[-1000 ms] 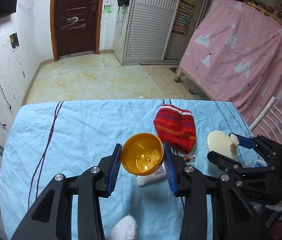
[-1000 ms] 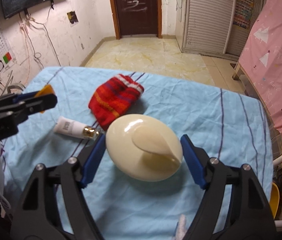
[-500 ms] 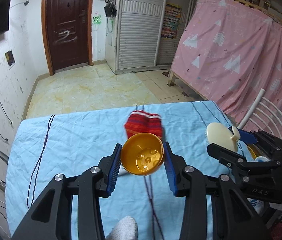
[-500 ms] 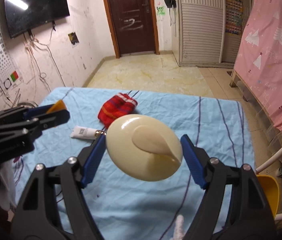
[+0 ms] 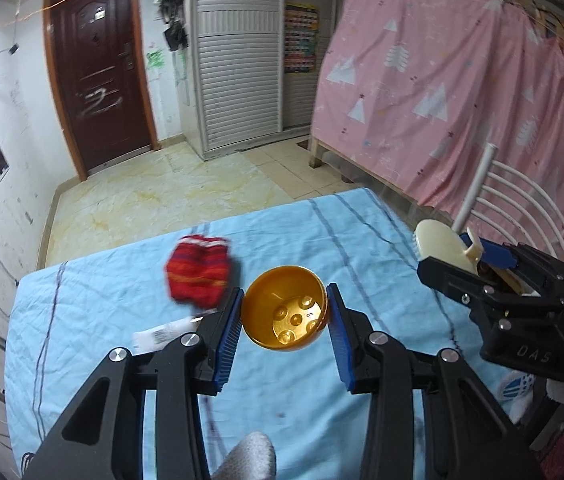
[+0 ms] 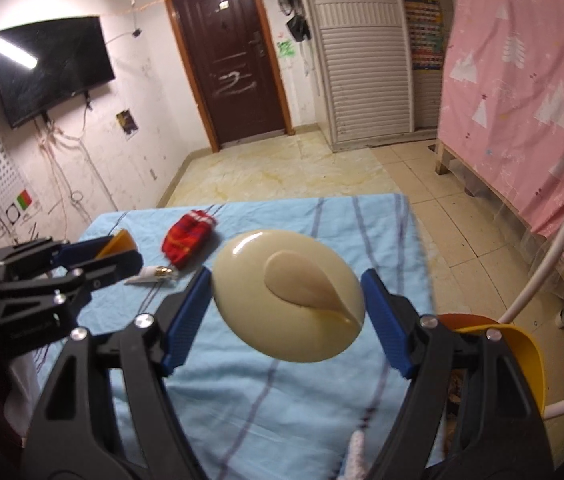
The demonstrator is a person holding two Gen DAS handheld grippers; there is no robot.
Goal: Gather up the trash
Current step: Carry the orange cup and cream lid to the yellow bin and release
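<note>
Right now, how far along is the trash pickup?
Midway. In hand: left claw is shut on the orange cup, right claw on the cream brush, both lifted above the blue tablecloth. Neither has been dropped yet into the yellow bin beside the table. Left on the cloth: the white tube and red knitted item.

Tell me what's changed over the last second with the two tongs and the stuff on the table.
Both tongs have lifted up and back from the table: the left tongs carrying the orange bowl, the right tongs carrying the cream oval lid. Nothing was grabbed or released; both grips are unchanged. The red knitted cloth and the white tube lie where they were.
</note>
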